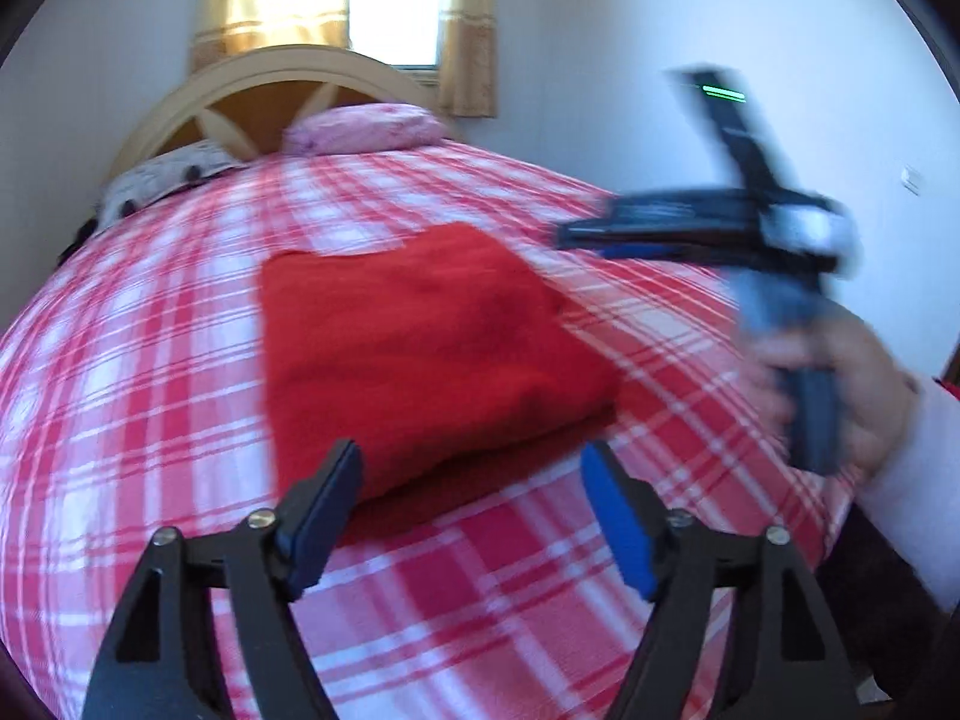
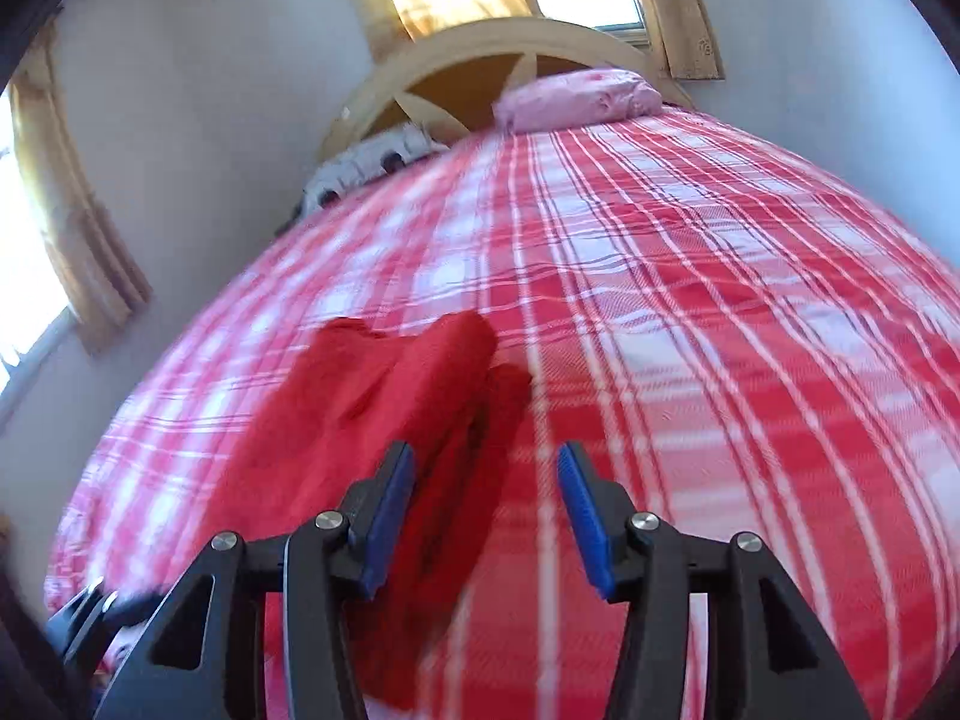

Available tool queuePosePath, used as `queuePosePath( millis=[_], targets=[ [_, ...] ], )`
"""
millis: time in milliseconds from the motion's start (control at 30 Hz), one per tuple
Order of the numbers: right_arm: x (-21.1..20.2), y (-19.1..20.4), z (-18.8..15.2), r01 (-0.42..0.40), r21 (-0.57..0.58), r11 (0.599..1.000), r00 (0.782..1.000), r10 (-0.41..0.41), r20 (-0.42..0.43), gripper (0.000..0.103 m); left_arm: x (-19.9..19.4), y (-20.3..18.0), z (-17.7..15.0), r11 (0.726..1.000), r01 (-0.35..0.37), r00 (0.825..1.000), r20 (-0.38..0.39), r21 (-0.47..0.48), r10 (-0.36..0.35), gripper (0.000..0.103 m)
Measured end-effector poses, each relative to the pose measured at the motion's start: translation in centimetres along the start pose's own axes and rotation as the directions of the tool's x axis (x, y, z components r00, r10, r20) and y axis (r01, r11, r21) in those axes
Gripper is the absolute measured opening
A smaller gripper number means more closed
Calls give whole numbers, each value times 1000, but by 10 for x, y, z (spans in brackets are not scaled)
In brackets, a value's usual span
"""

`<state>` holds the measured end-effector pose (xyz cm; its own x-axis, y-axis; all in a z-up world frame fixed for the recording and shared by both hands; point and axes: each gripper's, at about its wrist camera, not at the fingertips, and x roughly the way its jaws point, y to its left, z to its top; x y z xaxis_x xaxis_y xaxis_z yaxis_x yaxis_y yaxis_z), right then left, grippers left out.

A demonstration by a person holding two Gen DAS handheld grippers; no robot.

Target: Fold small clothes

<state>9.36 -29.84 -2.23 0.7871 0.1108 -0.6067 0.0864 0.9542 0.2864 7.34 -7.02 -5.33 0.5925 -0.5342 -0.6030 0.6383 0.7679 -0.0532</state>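
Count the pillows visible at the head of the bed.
2: a pink pillow against the headboard, and a white patterned pillow to its left at the bed's corner. Others may be hidden.

A small red garment (image 1: pixel 420 348) lies folded into a thick, roughly rectangular bundle on the bed. Its fabric looks soft and fleecy, in stacked layers, the lowest sticking out along the near edge. A notch shows at its far edge.

Black gripper (image 1: pixel 474 516), blue pads, white sleeve (image 1: pixel 912 480)
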Motion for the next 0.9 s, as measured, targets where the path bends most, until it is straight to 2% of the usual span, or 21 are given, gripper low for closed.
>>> queuePosePath(
  millis=[100,167,233,333,400,467,500,600,733,800,900],
  targets=[
    [-24,11,-22,-83,40,996,996,82,14,51,5,30,-1,990,-55,998,-33,-128,51,80],
    [-32,35,-36,-140,-36,990,990,140,0,51,7,50,-1,973,-68,997,-52,-221,58,80],
    [-26,59,-44,-153,-118,981,988,150,-34,51,3,61,-3,958,-87,996,-58,-274,74,80],
    [-5,77,-57,-86,-212,973,995,72,-76,51,-3,63,-6,953,-136,991,-53,-270,126,80],
    [14,76,-63,16,-228,973,993,-42,-108,51,-8,63,-7,955,-162,987,-38,-249,158,80],
    [27,71,-73,39,-217,975,986,-73,-150,49,-12,63,-9,954,-174,985,-30,-245,172,80],
    [29,69,-77,37,-213,976,984,-73,-164,44,-11,68,-8,953,-176,984,-32,-247,173,80],
    [26,60,-82,15,-169,986,983,-45,-175,36,-5,77,-5,947,-195,981,-53,-255,187,80],
    [21,40,-85,-49,-62,997,979,36,-202,35,8,84,-3,943,-205,978,-90,-264,187,80],
    [15,41,-86,-70,-59,996,978,56,-203,36,14,85,-1,943,-211,976,-110,-259,188,80],
    [7,47,-83,-63,-99,993,976,41,-216,36,16,86,6,944,-224,973,-113,-244,201,80]
  ],
)
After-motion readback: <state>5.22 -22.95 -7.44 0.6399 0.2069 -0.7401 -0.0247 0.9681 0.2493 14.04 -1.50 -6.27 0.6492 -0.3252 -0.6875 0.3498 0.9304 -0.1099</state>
